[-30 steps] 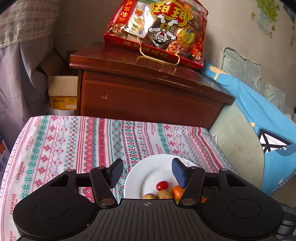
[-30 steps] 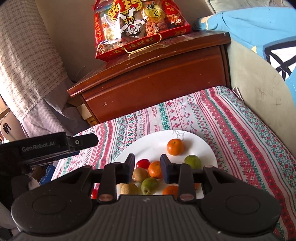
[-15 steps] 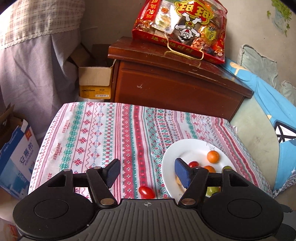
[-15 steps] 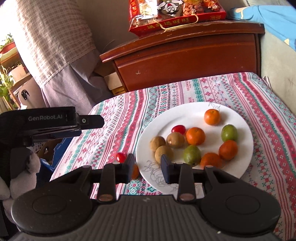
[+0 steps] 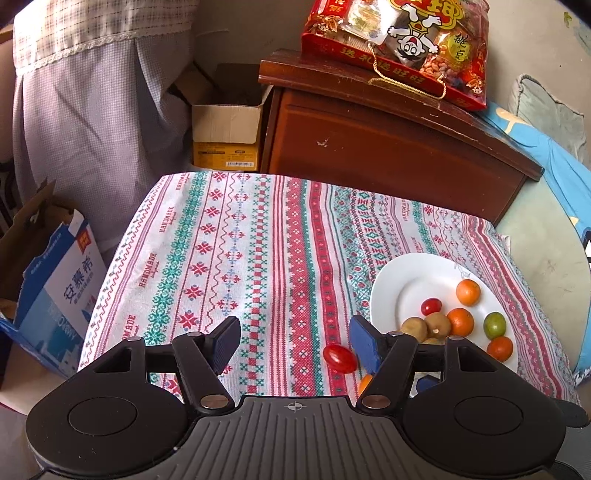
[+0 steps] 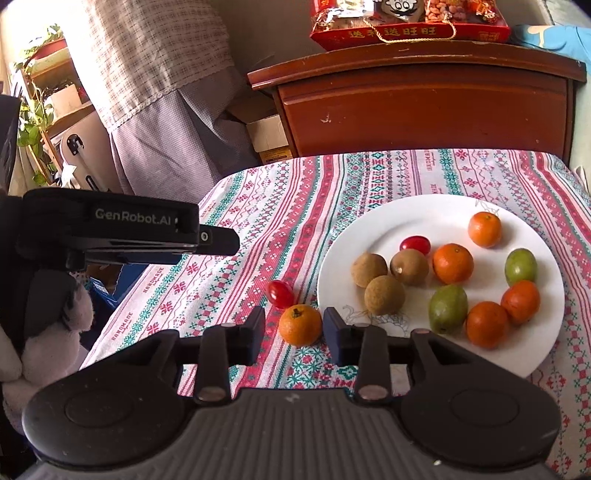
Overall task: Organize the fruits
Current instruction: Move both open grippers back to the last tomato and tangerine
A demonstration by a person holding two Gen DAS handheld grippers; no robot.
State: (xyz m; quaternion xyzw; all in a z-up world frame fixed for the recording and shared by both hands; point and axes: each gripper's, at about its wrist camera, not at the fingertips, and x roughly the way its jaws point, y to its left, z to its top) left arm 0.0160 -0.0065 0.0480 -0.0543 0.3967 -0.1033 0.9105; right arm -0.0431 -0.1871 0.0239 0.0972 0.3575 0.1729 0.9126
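Right gripper (image 6: 294, 332): jaws spread, nothing grasped. A loose orange (image 6: 300, 324) lies on the cloth (image 6: 258, 221) between the two fingertips; whether either pad touches it cannot be told. The orange sits just off the plate's (image 6: 369, 221) left rim, near the table's front edge.

Left gripper (image 5: 293, 341): jaws wide apart, empty, above the cloth toward the front edge. A cherry tomato (image 5: 340, 358) lies on the cloth just inside the right finger (image 5: 364, 343), apart from the left one. In the right view this tomato (image 6: 280, 293) lies just behind the loose orange and just left of the plate.

Plate contents, right view:
- three brown fruits (image 6: 384, 295) clustered at the left;
- a second cherry tomato (image 6: 415, 244) behind them;
- one orange (image 6: 453, 263) at the centre, one (image 6: 484, 229) toward the back rim, two (image 6: 487, 324) at the front right;
- two green fruits (image 6: 447, 308), one front centre, one at the right rim.

The plate stands on the right half of the table. Behind the table stands a wooden cabinet (image 6: 424, 99) with a red snack bag (image 6: 406, 22) on top. A cardboard box (image 5: 225, 136) stands left of the cabinet.
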